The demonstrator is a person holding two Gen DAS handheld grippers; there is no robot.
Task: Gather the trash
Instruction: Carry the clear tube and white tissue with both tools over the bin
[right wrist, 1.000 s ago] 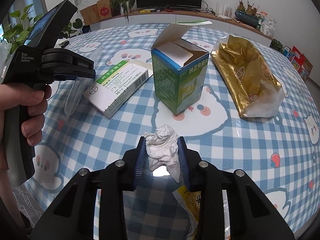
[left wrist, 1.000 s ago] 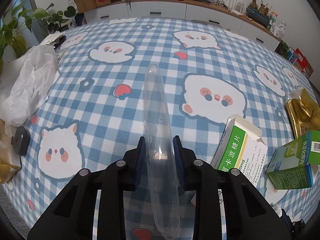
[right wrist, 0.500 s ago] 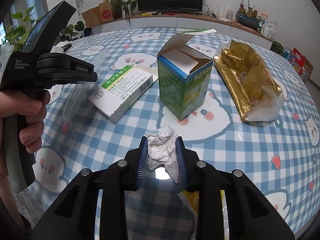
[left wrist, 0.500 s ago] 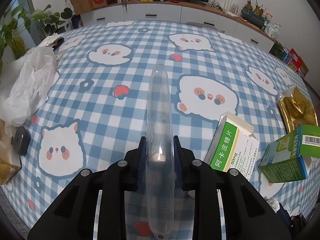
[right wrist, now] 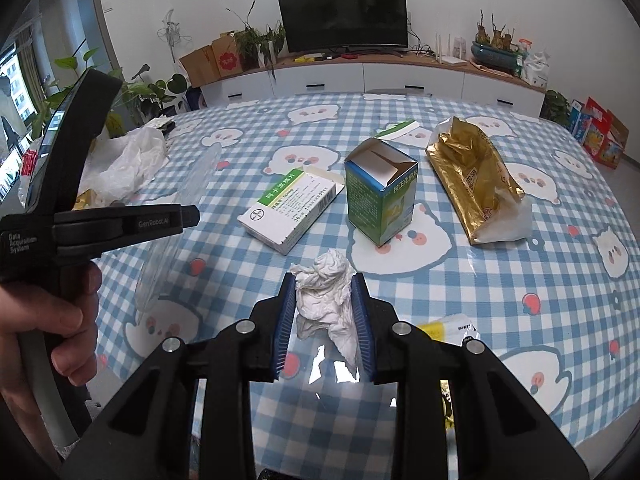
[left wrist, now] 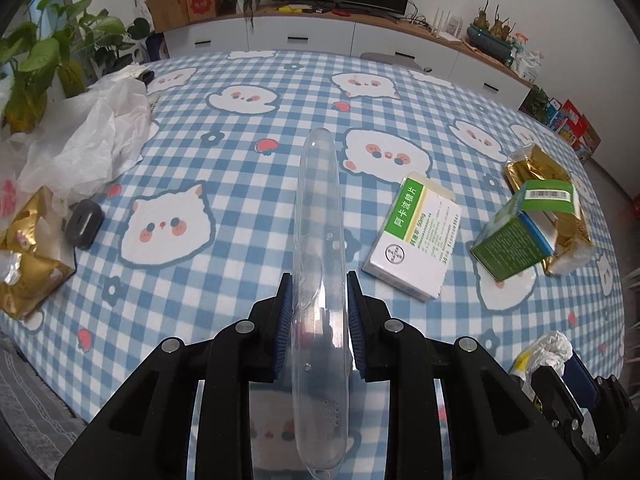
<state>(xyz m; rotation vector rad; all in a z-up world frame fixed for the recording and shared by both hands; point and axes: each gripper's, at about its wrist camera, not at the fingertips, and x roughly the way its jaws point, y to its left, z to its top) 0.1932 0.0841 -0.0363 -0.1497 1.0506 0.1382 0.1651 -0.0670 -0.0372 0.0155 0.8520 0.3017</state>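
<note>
Crumpled white tissue sat pinched in my right gripper, the long clear plastic case clamped in my left gripper; both grips wanted firmness.

- Left wrist view: looking steeply down from close above the table, facing its far edge.
- Right wrist view: looking down more shallowly, facing the same far edge.
- Both are sharing the white medicine box and green carton.

Home living rm: TV on white sideboard, houseplants, checked-cloth table.
</note>
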